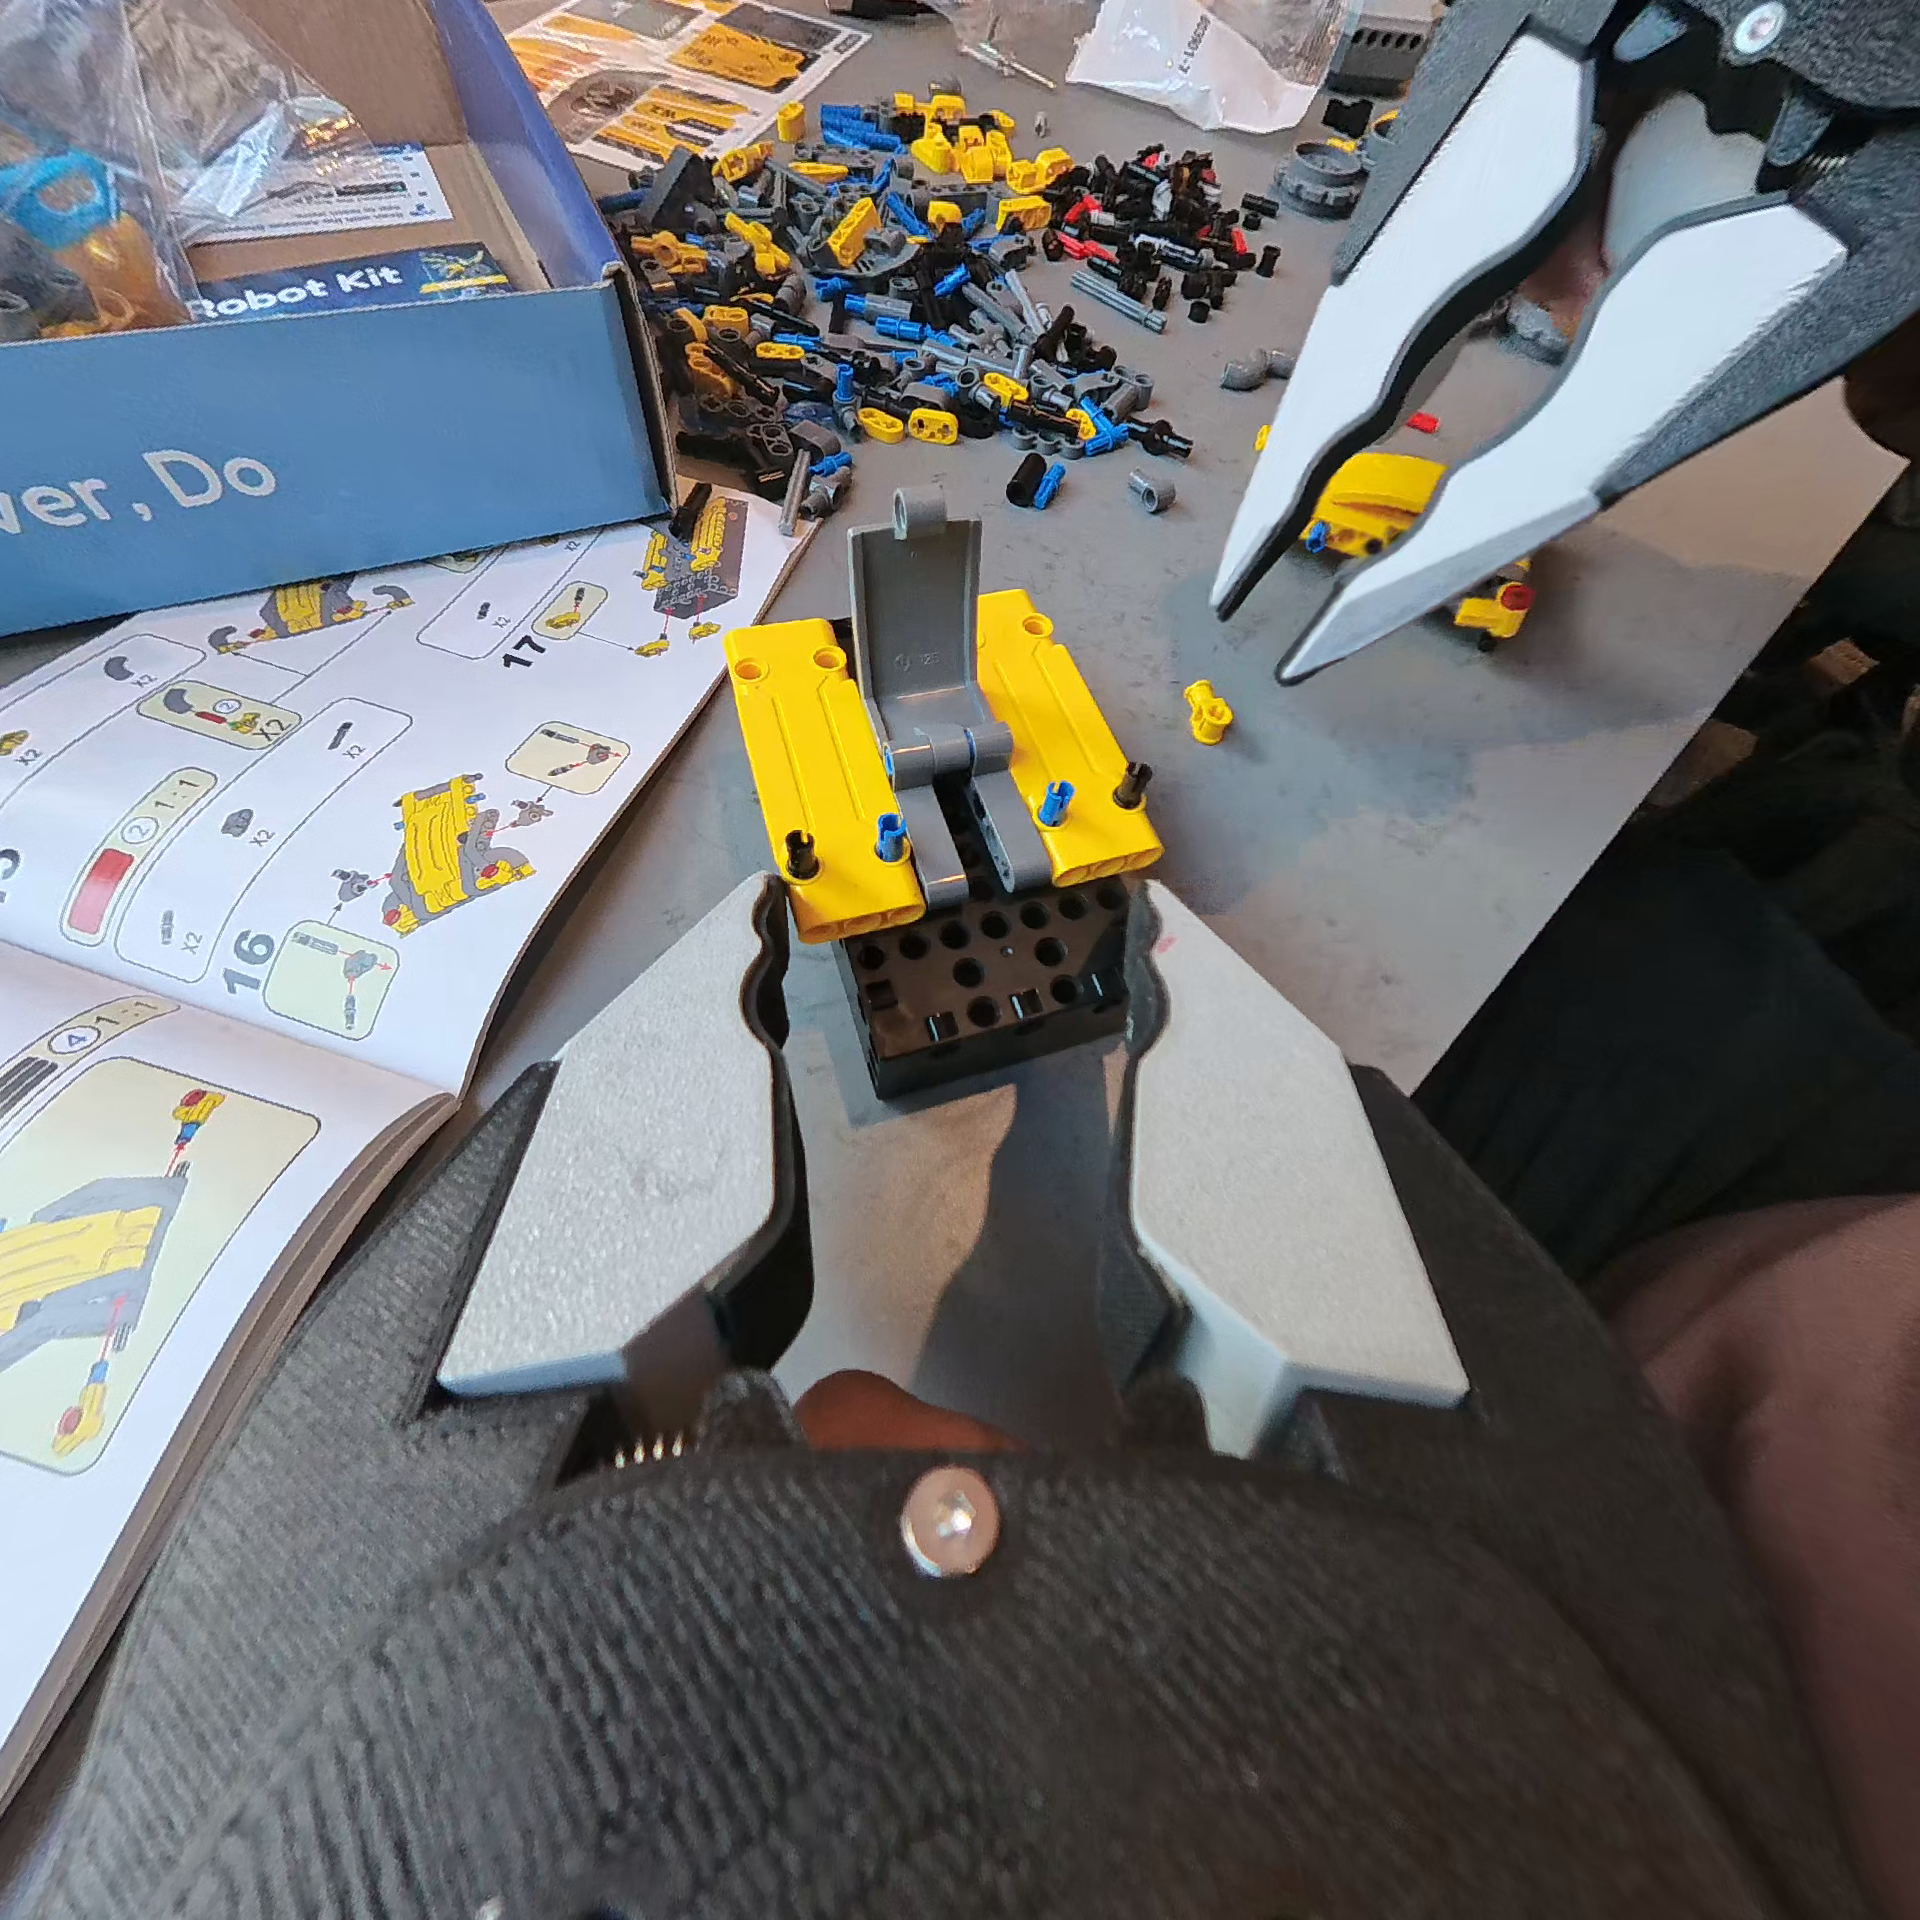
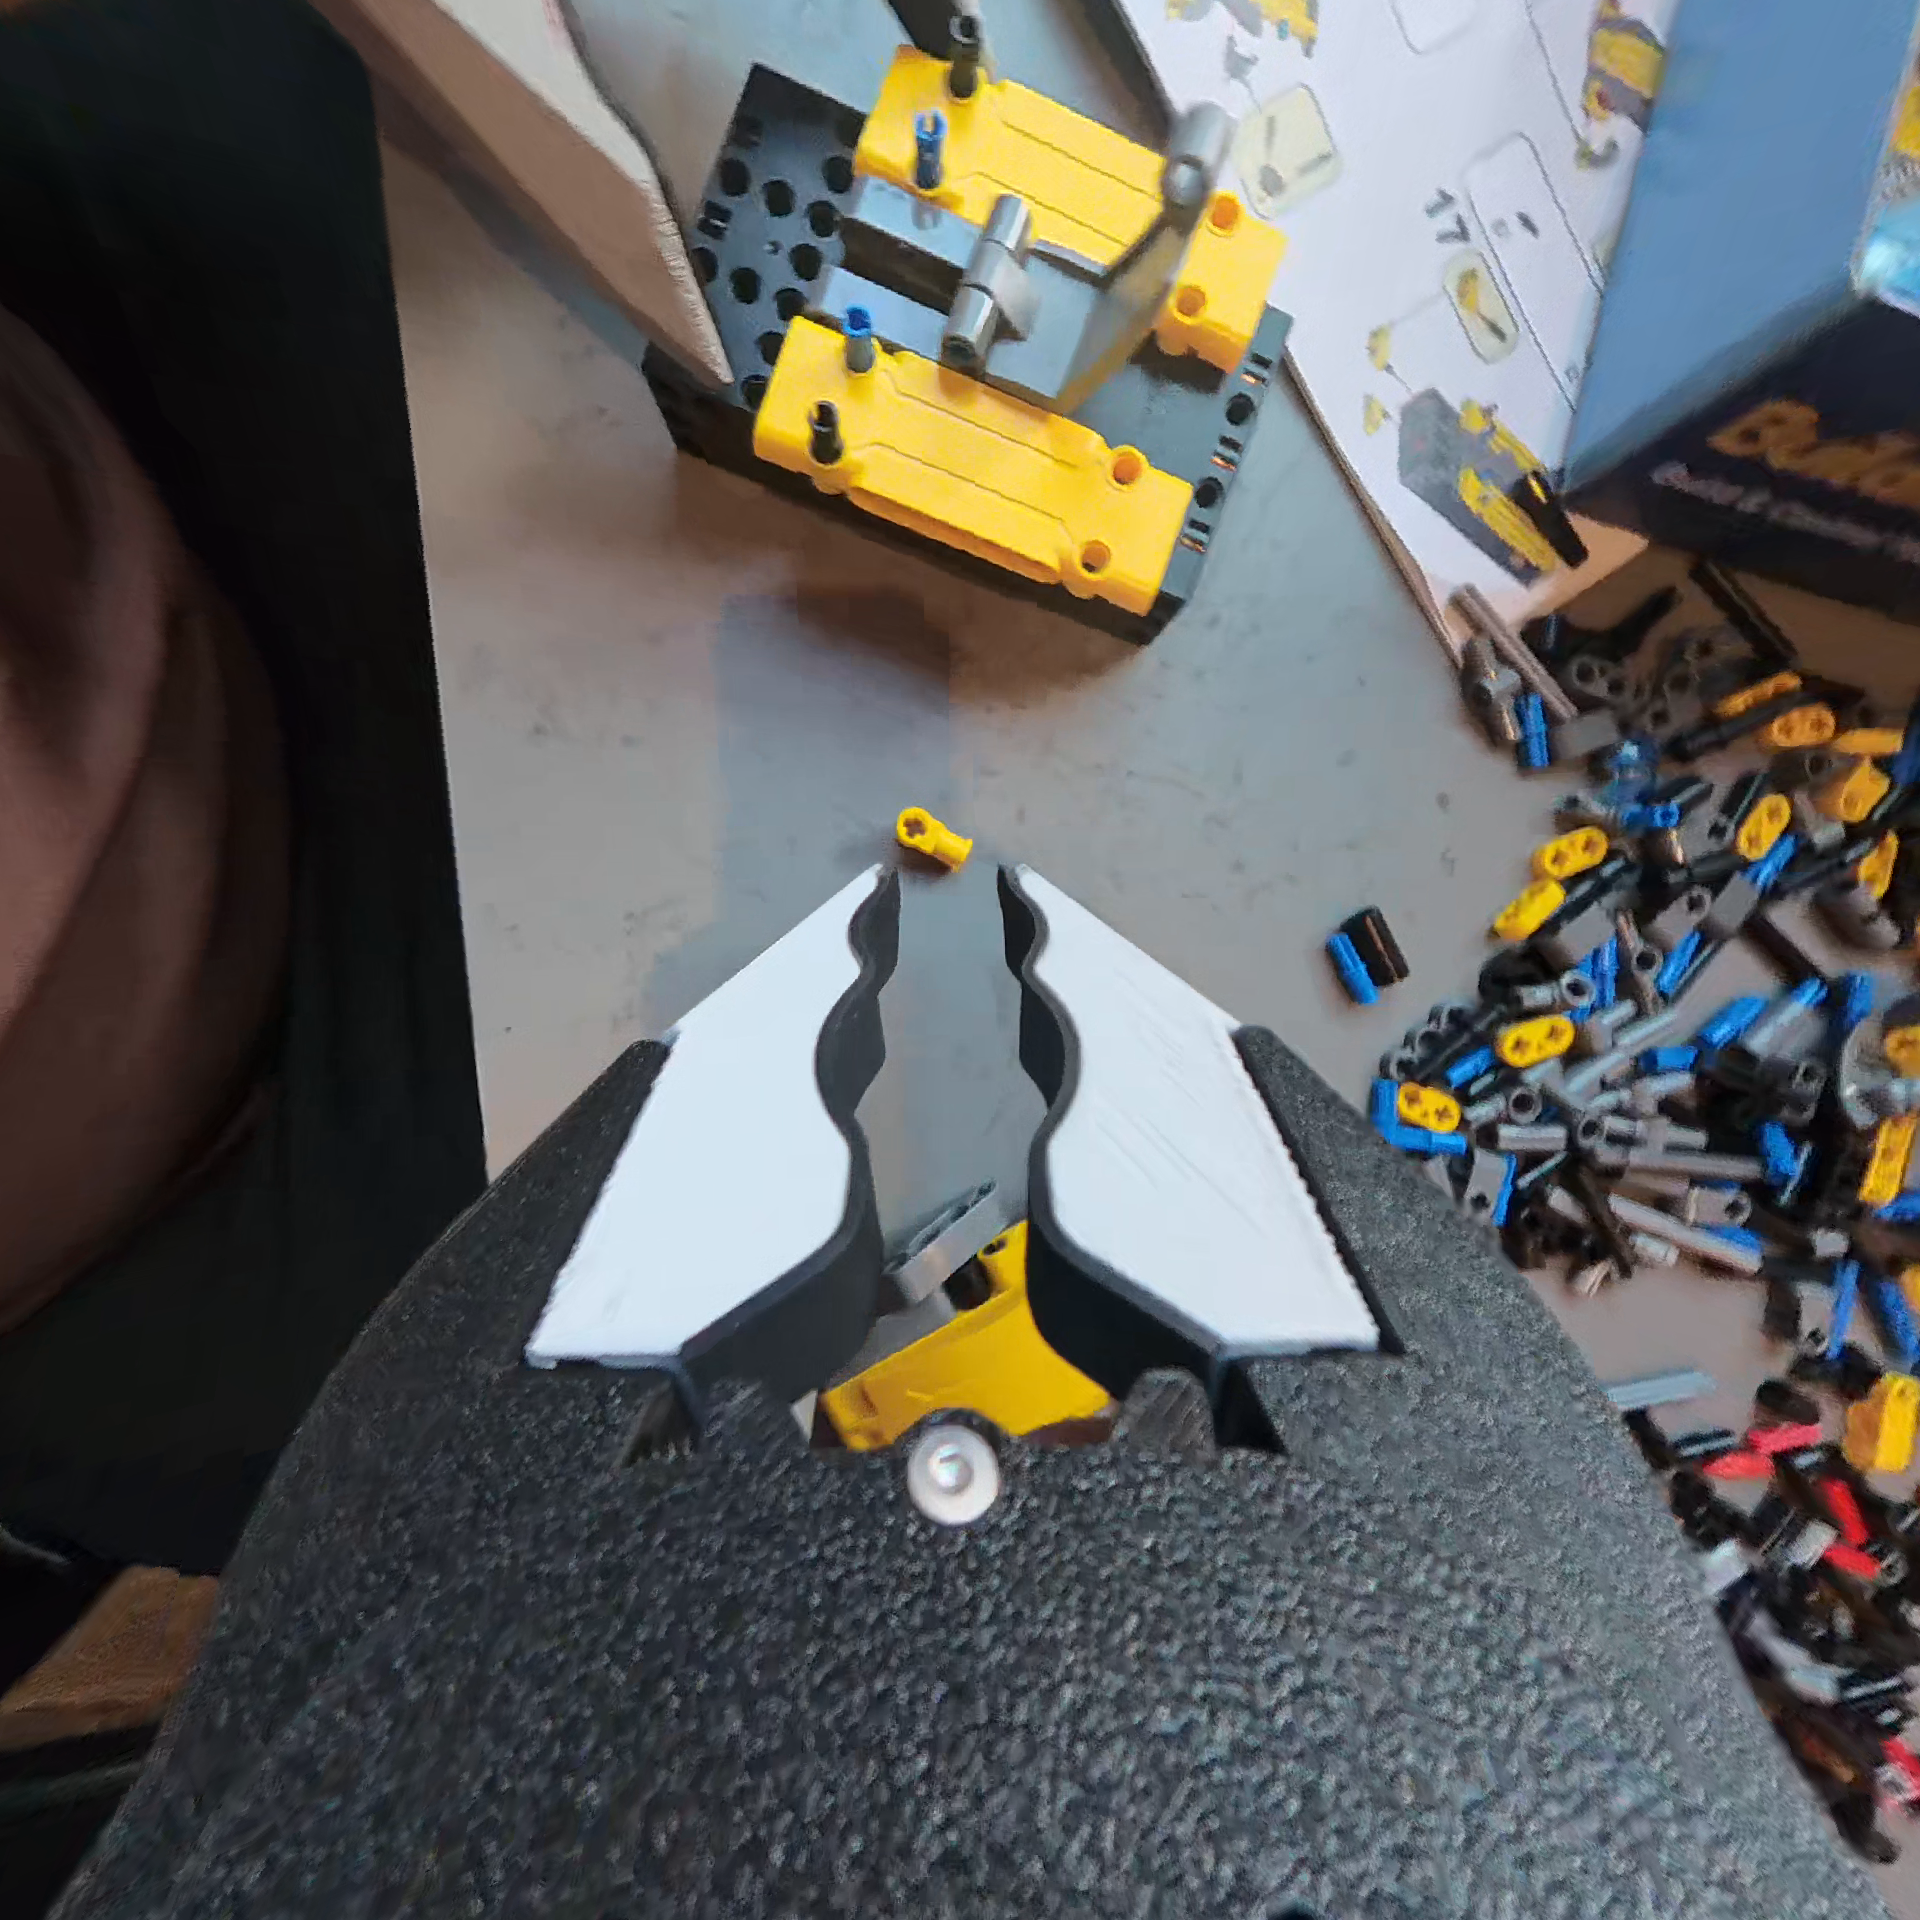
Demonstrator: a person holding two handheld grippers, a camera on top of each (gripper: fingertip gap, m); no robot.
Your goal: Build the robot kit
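Observation:
A model of two yellow panels and a grey hinged flap on a black holed block [image 1: 977,977] stands on the grey table. My left gripper [image 1: 956,914] is shut on the sides of the black block; the model also shows in the right wrist view [image 2: 987,343]. My right gripper [image 2: 948,883] is slightly open and empty, its tips just short of a small yellow connector [image 2: 932,836] lying on the table. In the left wrist view the right gripper [image 1: 1259,639] hovers at the right, above the connector [image 1: 1208,710]. A second yellow sub-assembly [image 1: 1371,499] lies under it.
A big pile of loose black, yellow, blue and grey parts [image 1: 935,291] covers the far table and shows in the right wrist view [image 2: 1714,1091]. A blue cardboard box [image 1: 312,447] and an open instruction booklet [image 1: 312,831] lie left. The table edge [image 1: 1558,914] runs along the right.

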